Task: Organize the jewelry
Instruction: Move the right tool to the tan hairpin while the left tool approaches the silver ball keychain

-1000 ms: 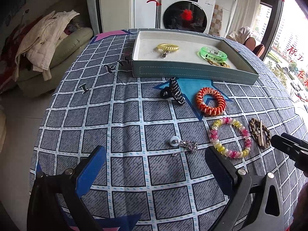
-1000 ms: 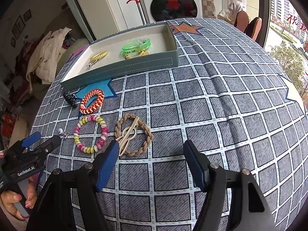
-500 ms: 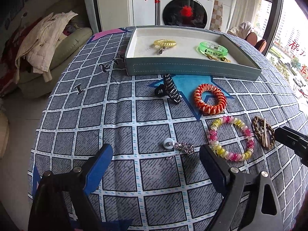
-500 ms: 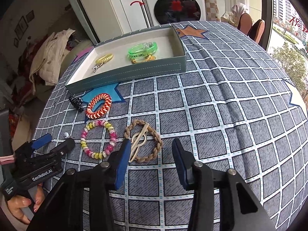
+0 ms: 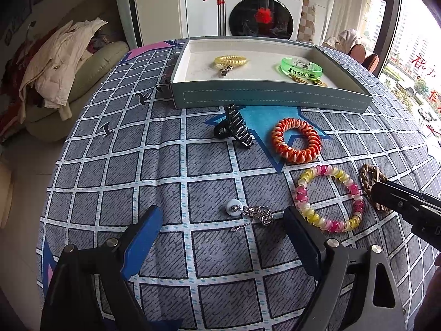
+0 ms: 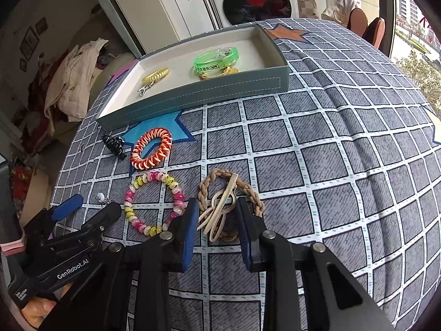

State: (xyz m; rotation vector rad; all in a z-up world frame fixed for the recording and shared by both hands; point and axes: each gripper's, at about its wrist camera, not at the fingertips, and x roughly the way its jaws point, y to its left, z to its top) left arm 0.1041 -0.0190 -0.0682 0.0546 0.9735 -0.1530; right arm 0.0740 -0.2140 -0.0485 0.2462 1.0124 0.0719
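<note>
A grey-green tray (image 5: 270, 98) (image 6: 209, 93) at the back holds a yellow coil tie (image 5: 231, 61), a green bracelet (image 5: 301, 68) and a gold piece. On the cloth lie a black claw clip (image 5: 237, 128), an orange coil tie (image 5: 296, 139), a pink-yellow bead bracelet (image 5: 329, 198), a silver chain with a white bead (image 5: 249, 211) and a braided brown ring with a beige clip (image 6: 228, 204). My left gripper (image 5: 220, 234) is open, straddling the silver chain. My right gripper (image 6: 216, 220) is partly closed around the beige clip, not gripping it.
The round table has a grey checked cloth (image 6: 344, 165). Behind it stand a washing machine (image 5: 261, 13), a sofa with clothes (image 5: 63, 71) and chairs (image 6: 366, 24) by the window. The left gripper shows at lower left of the right wrist view (image 6: 69, 237).
My right gripper moved forward over the braided ring and its jaws narrowed around the clip. My left gripper moved forward toward the silver chain, still open.
</note>
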